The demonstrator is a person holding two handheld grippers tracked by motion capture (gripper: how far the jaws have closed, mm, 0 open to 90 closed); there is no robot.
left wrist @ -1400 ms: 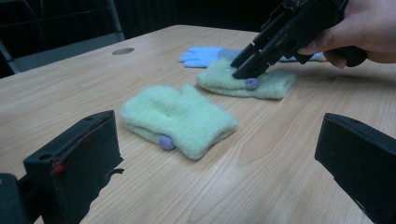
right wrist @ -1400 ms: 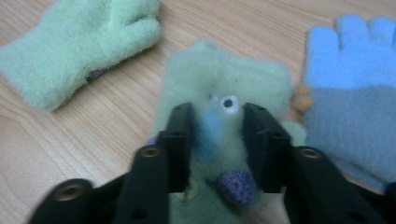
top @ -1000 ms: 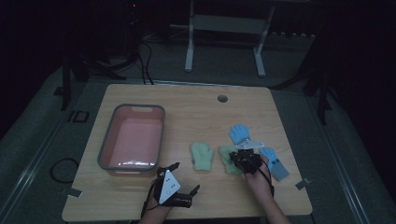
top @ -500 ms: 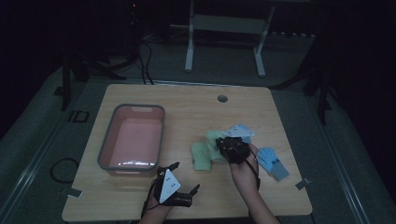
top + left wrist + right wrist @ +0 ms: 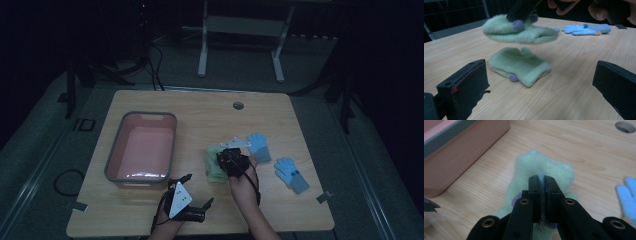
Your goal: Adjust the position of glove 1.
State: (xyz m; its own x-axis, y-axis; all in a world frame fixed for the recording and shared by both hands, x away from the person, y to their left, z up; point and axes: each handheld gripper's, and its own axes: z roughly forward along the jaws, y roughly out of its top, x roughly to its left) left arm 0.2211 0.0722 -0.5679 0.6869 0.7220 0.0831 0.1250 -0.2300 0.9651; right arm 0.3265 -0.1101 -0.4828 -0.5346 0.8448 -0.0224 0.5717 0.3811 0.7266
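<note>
Our right tool (image 5: 232, 161) reaches forward from the hand (image 5: 243, 181), its jaws pinched on a green mitten (image 5: 520, 32) held above the table (image 5: 200, 107). Its mate (image 5: 520, 63) lies just beneath. Our left tool (image 5: 186, 202) rests low near us, jaws wide apart.

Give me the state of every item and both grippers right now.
Right gripper: shut on a green mitten, lifted off the table.
Left gripper: open, holding nothing.
Second green mitten: flat on the table.
Two blue gloves: flat on the table, apart.
Pink tub: upright, nothing inside.
</note>
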